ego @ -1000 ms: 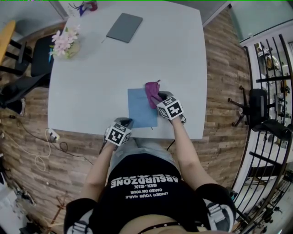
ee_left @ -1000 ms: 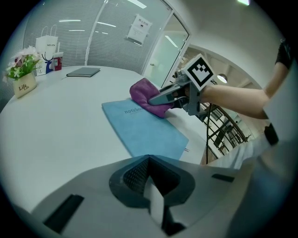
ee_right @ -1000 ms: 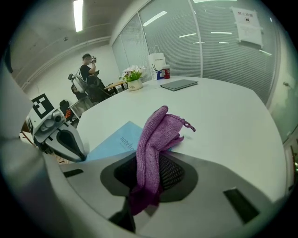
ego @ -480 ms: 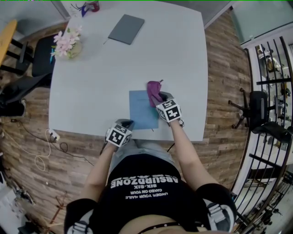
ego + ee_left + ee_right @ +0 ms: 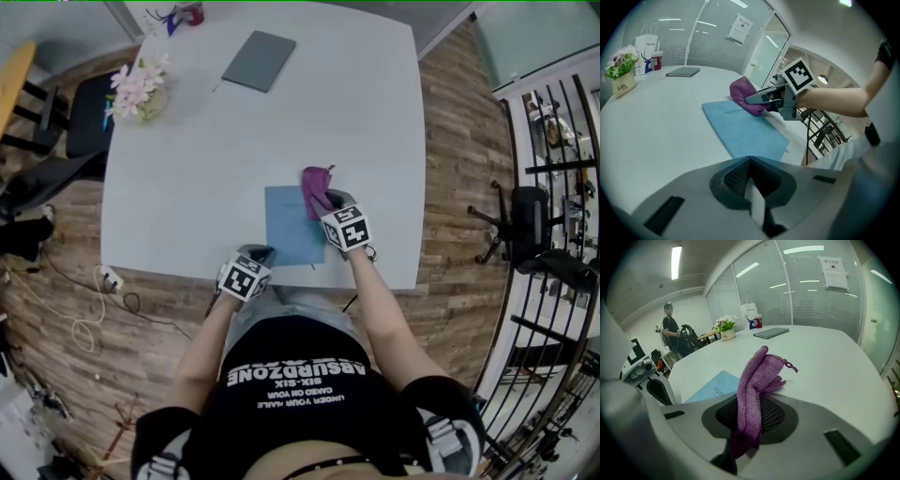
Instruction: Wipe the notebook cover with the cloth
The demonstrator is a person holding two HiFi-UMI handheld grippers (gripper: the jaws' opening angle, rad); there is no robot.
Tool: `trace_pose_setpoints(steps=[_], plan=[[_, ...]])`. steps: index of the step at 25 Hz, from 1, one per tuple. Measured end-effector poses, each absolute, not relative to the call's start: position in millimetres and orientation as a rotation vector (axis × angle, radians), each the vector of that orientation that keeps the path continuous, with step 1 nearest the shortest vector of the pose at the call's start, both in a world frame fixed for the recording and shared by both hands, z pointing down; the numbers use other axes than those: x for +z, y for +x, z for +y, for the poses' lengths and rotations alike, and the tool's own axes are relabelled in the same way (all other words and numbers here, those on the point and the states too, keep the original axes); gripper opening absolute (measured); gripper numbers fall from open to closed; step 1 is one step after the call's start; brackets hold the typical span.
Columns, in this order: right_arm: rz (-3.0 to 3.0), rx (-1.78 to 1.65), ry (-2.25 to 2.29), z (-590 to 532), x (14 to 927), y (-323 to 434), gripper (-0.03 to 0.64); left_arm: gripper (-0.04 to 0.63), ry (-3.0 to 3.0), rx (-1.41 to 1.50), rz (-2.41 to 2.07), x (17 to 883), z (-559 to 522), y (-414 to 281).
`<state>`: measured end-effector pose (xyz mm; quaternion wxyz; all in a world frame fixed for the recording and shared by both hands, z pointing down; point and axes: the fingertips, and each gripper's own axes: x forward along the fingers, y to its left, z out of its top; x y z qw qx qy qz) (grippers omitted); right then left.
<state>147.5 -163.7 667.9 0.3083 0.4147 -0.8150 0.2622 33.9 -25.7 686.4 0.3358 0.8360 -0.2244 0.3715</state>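
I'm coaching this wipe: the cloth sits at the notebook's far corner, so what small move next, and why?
Probably sweep the right gripper leftward across the notebook: its jaws pinch the cloth at the far right corner, and the rest of the cover lies uncovered.

On the table (image 5: 187, 187), the notebook (image 5: 291, 230) lies at 6 o'clock, the cloth (image 5: 315, 185) rests at its 1 o'clock corner, the flowers (image 5: 136, 87) stand at 10 o'clock and a folder (image 5: 259, 60) lies at 12 o'clock.

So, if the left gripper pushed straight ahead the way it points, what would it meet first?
Probably the blue notebook, at its near edge, flat on the table just ahead; the purple cloth in the right gripper lies beyond. Height is unclear.
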Motion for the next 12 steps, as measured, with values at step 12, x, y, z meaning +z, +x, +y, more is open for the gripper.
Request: trace_pose_setpoints(steps=[12], plan=[[-2.179, 0.676, 1.072, -167.1, 666.6, 148.4, 0.092, 0.015, 2.145, 0.990, -0.553, 684.8, -30.2, 34.4]])
